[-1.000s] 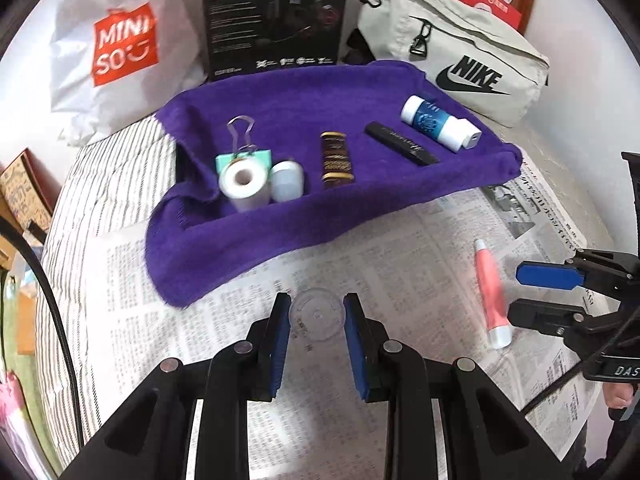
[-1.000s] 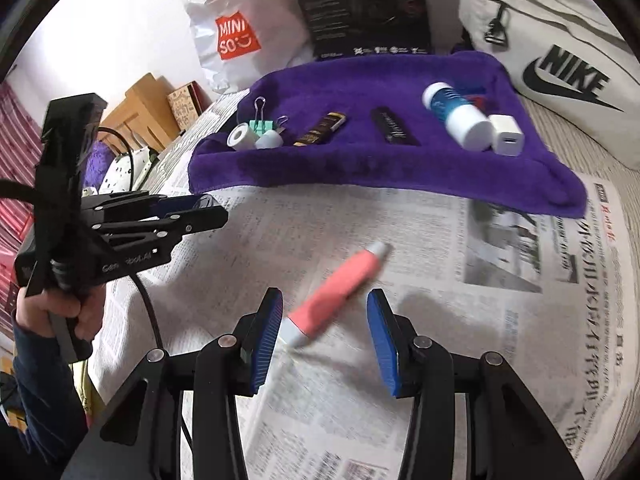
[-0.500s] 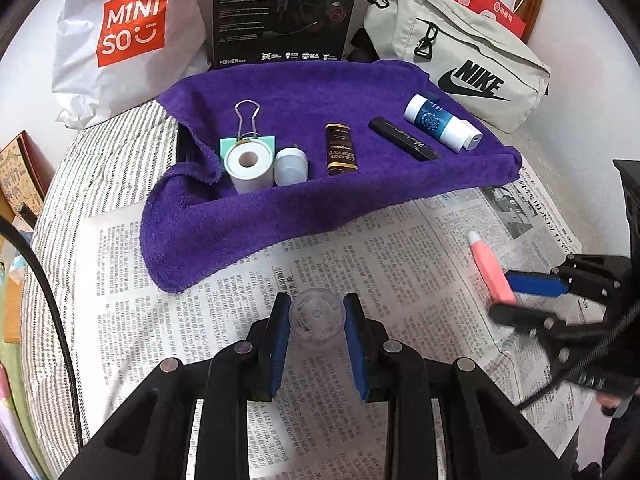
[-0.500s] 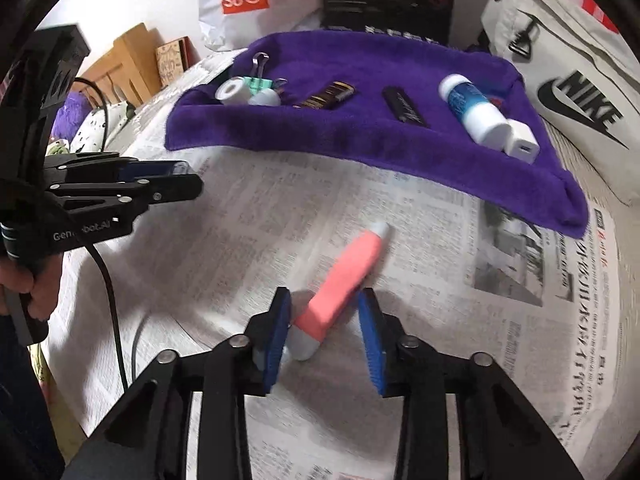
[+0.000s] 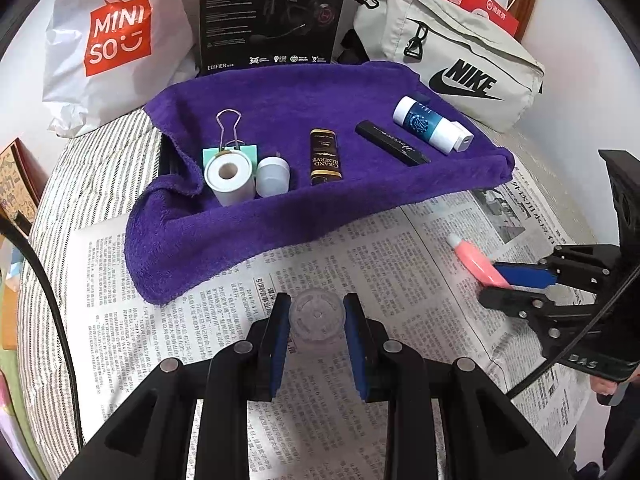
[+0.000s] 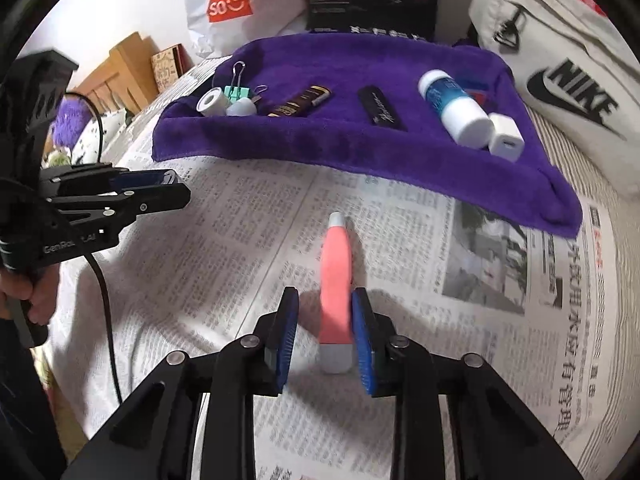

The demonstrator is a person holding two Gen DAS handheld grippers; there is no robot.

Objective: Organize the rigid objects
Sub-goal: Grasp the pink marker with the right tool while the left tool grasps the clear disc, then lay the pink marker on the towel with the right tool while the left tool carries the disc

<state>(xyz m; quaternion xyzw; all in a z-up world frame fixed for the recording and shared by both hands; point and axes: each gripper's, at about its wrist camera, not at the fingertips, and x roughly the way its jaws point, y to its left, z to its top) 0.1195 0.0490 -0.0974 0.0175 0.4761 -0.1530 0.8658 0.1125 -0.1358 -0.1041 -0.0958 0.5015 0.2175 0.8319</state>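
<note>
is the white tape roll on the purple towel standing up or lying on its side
On its side. The white tape roll shows its open core facing the left wrist camera, resting against the mint binder clip on the purple towel.

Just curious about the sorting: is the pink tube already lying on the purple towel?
No, the pink tube lies on the newspaper in front of the purple towel, between the right claw's pads.

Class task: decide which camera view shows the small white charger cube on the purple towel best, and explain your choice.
The right wrist view: the charger cube shows whole beside the blue-and-white bottle. In the left wrist view only the cube's end peeks past the bottle.
</note>
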